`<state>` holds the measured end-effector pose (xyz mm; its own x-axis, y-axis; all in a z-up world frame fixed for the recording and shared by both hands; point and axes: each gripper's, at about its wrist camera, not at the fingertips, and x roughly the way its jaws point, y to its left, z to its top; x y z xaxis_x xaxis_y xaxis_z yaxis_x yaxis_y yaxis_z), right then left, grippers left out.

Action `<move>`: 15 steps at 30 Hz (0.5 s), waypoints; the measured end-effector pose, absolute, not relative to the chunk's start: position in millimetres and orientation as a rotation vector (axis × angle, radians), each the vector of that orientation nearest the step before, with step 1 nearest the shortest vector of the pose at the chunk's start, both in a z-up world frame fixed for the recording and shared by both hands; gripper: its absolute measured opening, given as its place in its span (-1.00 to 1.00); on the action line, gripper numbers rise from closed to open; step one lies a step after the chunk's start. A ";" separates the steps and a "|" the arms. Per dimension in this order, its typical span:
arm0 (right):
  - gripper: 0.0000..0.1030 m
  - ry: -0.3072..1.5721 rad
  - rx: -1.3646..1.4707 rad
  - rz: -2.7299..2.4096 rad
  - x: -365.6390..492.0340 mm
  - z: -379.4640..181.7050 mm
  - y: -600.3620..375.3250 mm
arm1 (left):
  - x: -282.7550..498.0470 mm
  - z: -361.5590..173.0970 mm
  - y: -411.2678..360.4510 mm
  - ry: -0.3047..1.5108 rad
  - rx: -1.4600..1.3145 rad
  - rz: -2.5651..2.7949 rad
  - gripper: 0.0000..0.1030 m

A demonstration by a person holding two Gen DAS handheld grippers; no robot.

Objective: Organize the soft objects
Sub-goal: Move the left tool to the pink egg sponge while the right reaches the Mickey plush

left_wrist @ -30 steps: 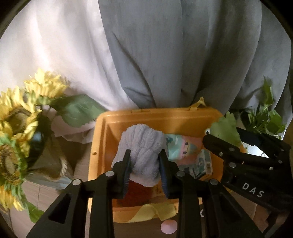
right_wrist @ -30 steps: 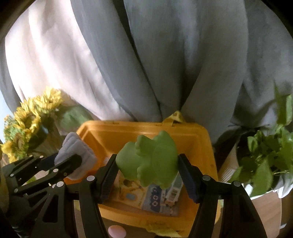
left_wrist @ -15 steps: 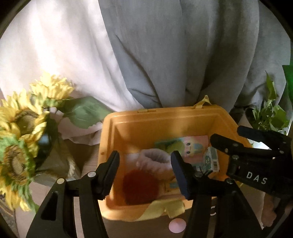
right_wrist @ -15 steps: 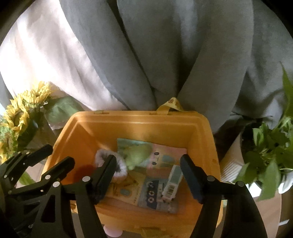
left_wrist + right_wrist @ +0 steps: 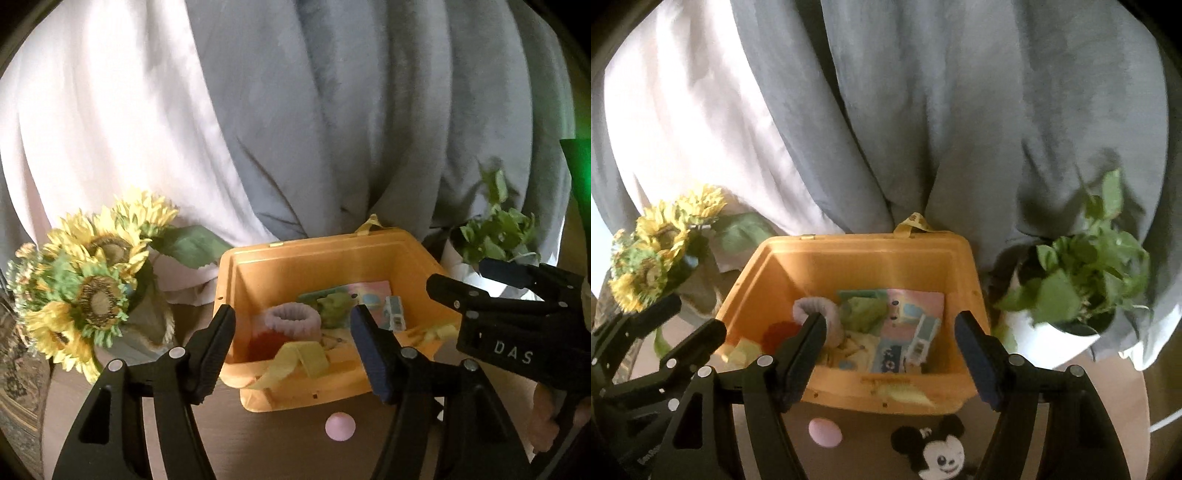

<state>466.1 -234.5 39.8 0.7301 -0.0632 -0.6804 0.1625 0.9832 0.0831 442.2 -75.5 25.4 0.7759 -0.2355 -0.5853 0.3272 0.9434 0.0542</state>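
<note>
- On the tabletop point(image 5: 1115, 387) in front of grey and white curtains point(image 5: 332, 110) stands an open orange bin point(image 5: 369, 254), seen from both wrist cameras.
- Inside the bin lie the soft things: a pale purple fuzzy ring point(image 5: 291, 318) near the middle, a green plush toy point(image 5: 334, 308) touching its right side, and a red fuzzy piece point(image 5: 264, 341) just in front of the ring at the left.
- Under and beside them sit pastel picture cards point(image 5: 912, 306) and a small box with a barcode point(image 5: 921, 338).
- A yellow strap point(image 5: 295, 360) hangs over the bin's near rim.
- The left gripper point(image 5: 293, 345) hovers in front of the bin with its jaws spread and widening; nothing is pinched between them.
- The right gripper point(image 5: 890, 341) hovers beside it, jaws spread wide and empty, the bin showing through the gap.
- In the left wrist view the right gripper appears at the right edge, with a hand point(image 5: 546, 421) on its handle.
- Just before the bin on the table lies a small pink ball point(image 5: 824, 432).
- A black-and-white mouse plush point(image 5: 936, 452) lies near the ball, to its right, outside the bin.
- Left of the bin stands a bunch of sunflowers point(image 5: 88, 280); right of it, a leafy plant in a white pot point(image 5: 1071, 288).
</note>
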 end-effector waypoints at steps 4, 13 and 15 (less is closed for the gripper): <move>0.42 0.721 0.127 -0.135 437.5 41.5 -236.3 | 419.6 19.1 -81.7 0.604 0.165 -0.318 0.28; 0.42 0.740 0.196 -0.200 389.4 14.2 -255.0 | 385.5 -18.7 -91.0 0.656 0.162 -0.362 0.28; 0.42 0.758 0.204 -0.209 381.8 4.2 -256.6 | 380.8 -26.7 -92.4 0.669 0.162 -0.371 0.28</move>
